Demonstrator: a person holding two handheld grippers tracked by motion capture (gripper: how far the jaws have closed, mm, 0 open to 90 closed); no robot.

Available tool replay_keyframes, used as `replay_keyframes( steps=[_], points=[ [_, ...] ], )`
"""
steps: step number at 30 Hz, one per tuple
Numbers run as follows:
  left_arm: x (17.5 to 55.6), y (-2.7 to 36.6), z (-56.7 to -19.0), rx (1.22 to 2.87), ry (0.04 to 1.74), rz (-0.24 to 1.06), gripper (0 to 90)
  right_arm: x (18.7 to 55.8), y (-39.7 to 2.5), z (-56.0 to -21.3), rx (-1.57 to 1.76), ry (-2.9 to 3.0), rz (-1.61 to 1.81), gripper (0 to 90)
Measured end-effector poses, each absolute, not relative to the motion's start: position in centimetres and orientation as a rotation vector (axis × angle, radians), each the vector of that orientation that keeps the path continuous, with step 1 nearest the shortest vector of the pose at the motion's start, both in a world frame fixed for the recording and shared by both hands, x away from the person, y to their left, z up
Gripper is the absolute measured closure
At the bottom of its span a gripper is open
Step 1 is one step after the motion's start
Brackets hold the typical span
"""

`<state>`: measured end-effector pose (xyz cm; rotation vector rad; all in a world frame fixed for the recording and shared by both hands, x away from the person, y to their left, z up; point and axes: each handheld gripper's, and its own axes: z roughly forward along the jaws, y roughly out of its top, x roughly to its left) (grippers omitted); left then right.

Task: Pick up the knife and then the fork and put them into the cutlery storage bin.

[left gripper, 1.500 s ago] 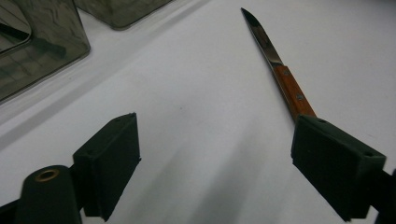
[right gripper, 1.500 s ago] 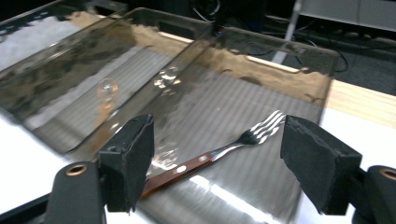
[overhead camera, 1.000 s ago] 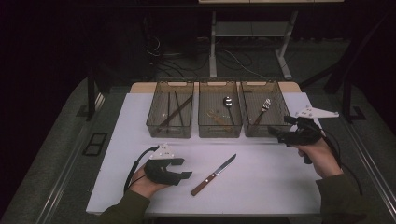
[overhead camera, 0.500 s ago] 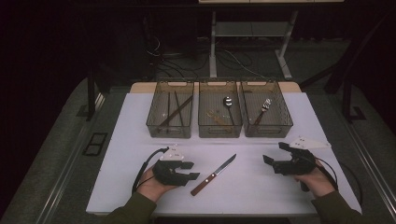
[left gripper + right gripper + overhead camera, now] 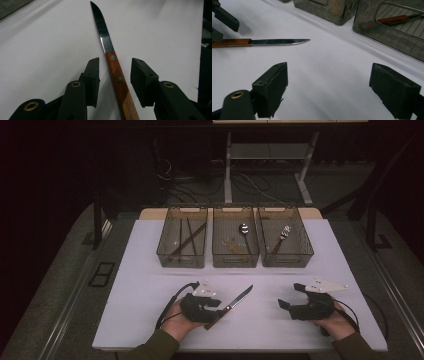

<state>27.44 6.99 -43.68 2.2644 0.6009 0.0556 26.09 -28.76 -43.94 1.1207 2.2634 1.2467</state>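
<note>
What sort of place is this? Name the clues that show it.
Probably a lab or test bench for cutlery sorting: a white table, three clear bins holding utensils, a knife between the left gripper jaws.

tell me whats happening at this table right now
A person holds a gripper in each hand over a white table. The left gripper has its open jaws either side of the wooden handle of a knife, not yet closed on it. The right gripper sits open and empty nearby. Three bins behind hold cutlery.
</note>
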Motion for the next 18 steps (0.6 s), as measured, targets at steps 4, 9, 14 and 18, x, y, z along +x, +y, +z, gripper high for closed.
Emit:
replay_keyframes(
  steps=[4,9,14,18],
  points=[
    [27.7,6.0,-44.1,2.287,0.592,0.064,59.8,26.1,-28.8,-44.0,1.118,2.265,1.243,15.3],
    [27.7,5.4,-44.4,2.312,0.604,0.080,63.7,26.1,-28.8,-44.0,1.119,2.270,1.238,15.3],
    [27.6,5.2,-44.5,2.326,0.573,0.110,70.4,26.1,-28.7,-44.0,1.113,2.266,1.239,15.3],
    [27.5,5.1,-44.5,2.338,0.552,0.141,74.0,26.1,-28.6,-44.0,1.112,2.267,1.237,15.3]
  ],
)
